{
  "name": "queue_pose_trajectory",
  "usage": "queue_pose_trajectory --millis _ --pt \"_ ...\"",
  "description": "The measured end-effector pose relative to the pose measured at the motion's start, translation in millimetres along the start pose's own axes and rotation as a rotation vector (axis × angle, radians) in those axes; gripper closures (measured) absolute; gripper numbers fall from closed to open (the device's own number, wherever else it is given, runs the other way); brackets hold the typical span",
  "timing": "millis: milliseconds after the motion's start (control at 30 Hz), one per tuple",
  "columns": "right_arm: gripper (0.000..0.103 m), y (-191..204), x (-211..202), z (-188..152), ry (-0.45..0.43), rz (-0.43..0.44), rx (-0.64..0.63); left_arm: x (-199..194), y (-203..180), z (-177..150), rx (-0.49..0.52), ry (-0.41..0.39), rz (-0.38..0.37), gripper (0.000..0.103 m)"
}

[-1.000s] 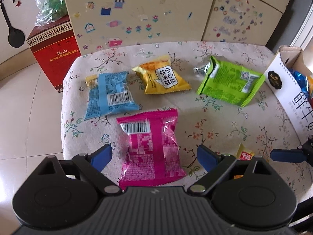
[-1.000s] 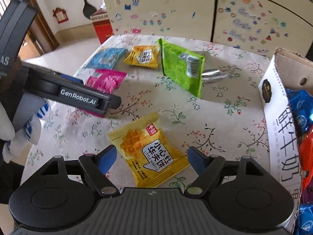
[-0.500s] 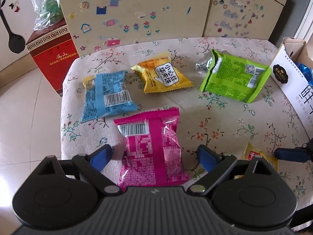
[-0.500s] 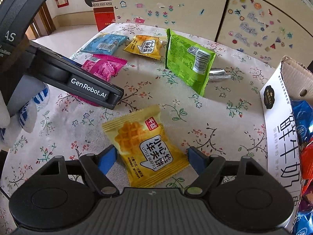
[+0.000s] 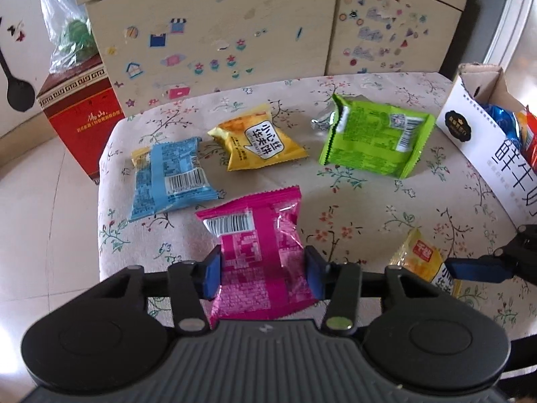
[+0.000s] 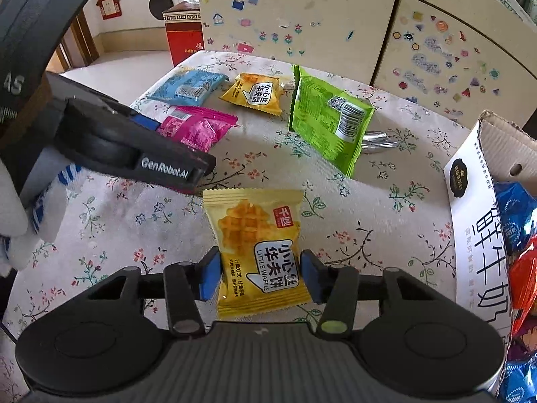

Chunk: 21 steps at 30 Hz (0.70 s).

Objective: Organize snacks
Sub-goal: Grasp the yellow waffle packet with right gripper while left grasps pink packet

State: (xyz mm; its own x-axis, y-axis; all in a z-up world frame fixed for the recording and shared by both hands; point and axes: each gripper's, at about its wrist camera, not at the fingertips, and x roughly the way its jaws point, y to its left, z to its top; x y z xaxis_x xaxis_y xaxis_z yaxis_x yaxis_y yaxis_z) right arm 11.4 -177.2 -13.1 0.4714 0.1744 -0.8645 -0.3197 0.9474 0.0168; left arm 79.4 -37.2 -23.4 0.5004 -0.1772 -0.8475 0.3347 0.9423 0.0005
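The pick-up step is in hand: the left gripper (image 5: 262, 275) is closing on the pink packet (image 5: 260, 255), its pads at both edges, and the right gripper (image 6: 260, 277) is closing likewise on the yellow waffle packet (image 6: 260, 252). Both packets lie on the table (image 6: 352, 208). Next, 2 firm grips are needed, then a lift toward the snack box (image 6: 476, 221) on the right.

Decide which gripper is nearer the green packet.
Right, marginally. The right gripper is closing around a yellow waffle packet just before the green packet; the left gripper, around the pink packet, sits further off.
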Motion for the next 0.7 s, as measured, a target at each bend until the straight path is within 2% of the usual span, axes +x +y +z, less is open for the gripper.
queue_pose_trajectory --millis 400,700 --pt "0.054 -0.6 -10.4 3.9 -0.021 -0.015 0.037 -12.7 -0.2 4.2 -0.003 -0.05 0.016 0.055" --pt "0.055 -2.9 -12.2 3.7 -0.028 -0.019 0.064 -17.4 0.0 4.4 -0.015 -0.066 0.018 0.055"
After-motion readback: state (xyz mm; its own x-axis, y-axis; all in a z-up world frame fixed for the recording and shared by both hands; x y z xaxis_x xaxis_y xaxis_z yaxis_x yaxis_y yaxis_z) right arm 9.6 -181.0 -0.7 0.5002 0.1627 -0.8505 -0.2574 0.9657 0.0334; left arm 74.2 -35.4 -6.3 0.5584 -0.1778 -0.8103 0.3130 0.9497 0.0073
